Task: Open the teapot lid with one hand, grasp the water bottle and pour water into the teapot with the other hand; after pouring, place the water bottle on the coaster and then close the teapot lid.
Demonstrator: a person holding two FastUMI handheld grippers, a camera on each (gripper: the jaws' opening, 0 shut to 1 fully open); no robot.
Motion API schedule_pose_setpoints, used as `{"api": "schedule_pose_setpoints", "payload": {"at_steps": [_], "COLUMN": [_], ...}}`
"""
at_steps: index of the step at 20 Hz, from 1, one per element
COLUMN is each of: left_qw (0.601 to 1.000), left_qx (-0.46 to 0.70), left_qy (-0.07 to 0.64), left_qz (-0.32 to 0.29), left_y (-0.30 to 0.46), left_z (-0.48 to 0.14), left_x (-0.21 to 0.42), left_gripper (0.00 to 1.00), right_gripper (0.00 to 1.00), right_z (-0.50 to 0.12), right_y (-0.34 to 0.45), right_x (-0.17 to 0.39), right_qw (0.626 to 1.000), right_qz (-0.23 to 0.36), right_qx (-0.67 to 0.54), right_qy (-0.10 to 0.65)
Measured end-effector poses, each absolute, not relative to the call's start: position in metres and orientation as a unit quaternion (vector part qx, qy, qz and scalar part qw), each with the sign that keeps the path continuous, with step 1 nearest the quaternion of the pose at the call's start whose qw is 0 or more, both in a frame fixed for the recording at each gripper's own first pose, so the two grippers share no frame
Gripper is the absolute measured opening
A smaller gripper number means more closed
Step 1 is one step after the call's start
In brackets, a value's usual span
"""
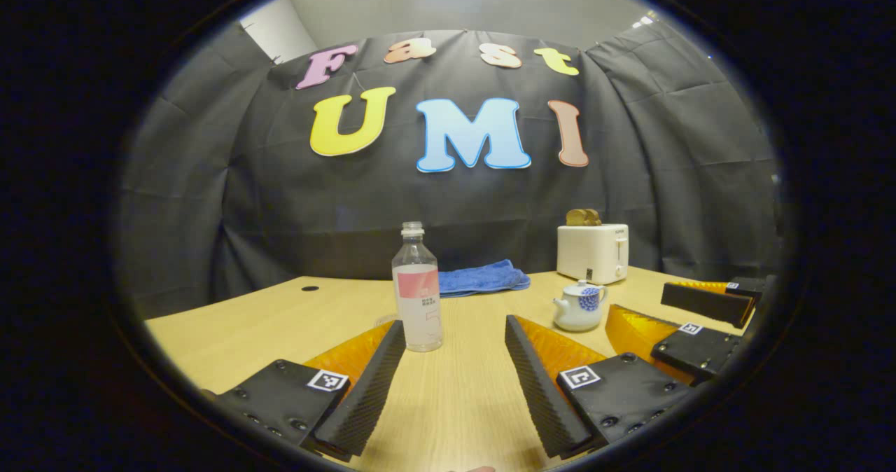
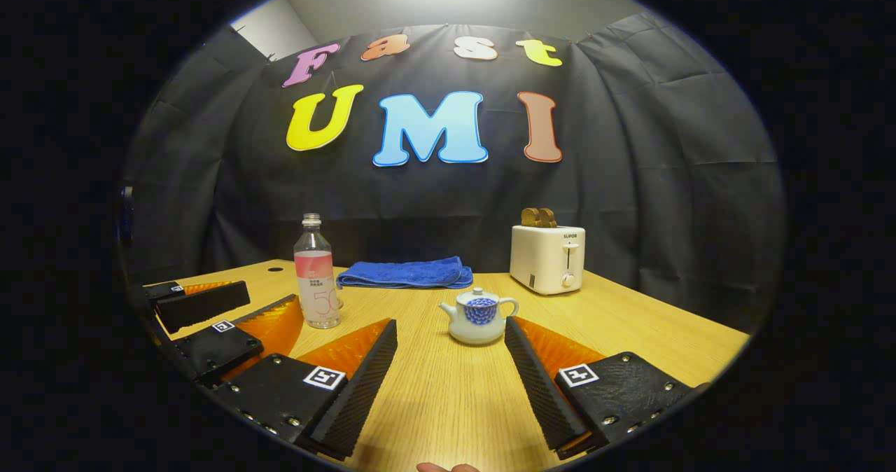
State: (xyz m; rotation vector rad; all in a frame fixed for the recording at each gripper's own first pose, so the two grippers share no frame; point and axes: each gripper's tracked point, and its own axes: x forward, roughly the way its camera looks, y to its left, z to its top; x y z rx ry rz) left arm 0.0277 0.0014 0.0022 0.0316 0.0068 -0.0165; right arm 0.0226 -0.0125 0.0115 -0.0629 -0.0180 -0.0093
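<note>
Standing upright on the light wooden table, the clear plastic water bottle with a pink label sits just ahead of the left gripper, close to the tip of its left-hand finger in the left gripper view and not between the jaws. Jaws spread wide, nothing in them, bare table between. Bottle has no cap on its neck.

Small white ceramic teapot with a blue pattern, lid on, stands further right in the left gripper view, beyond the right-hand finger. Right gripper shows at that view's right edge, low over the table, beside the teapot.

Right gripper view: right gripper jaws likewise spread, holding nothing. Teapot sits just past the fingertips, nearer the right-hand finger, roughly in line with the gap but outside it, spout to the left, handle to the right. Bottle stands off to the left, with the left gripper low at the left edge near it.

Behind: folded blue towel against the back of the table, white toaster with two brown slices of toast sticking up. Coaster: cannot make out for sure.
</note>
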Motion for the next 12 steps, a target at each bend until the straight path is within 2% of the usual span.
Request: {"api": "schedule_pose_setpoints", "payload": {"at_steps": [4, 12], "left_qw": [1.000, 1.000], "left_qx": [0.003, 0.006], "left_qy": [0.000, 0.003], "left_qz": [-0.015, -0.019], "left_y": [0.007, 0.011], "left_z": [0.012, 0.025], "left_x": [0.058, 0.102], "left_gripper": [1.00, 1.00], "right_gripper": [0.95, 0.95], "right_z": [0.029, 0.016], "right_y": [-0.023, -0.044], "right_x": [0.053, 0.121], "right_qw": [1.000, 0.999], "right_qz": [-0.008, -0.026], "right_qx": [-0.011, -0.002], "right_qy": [-0.016, 0.031]}}
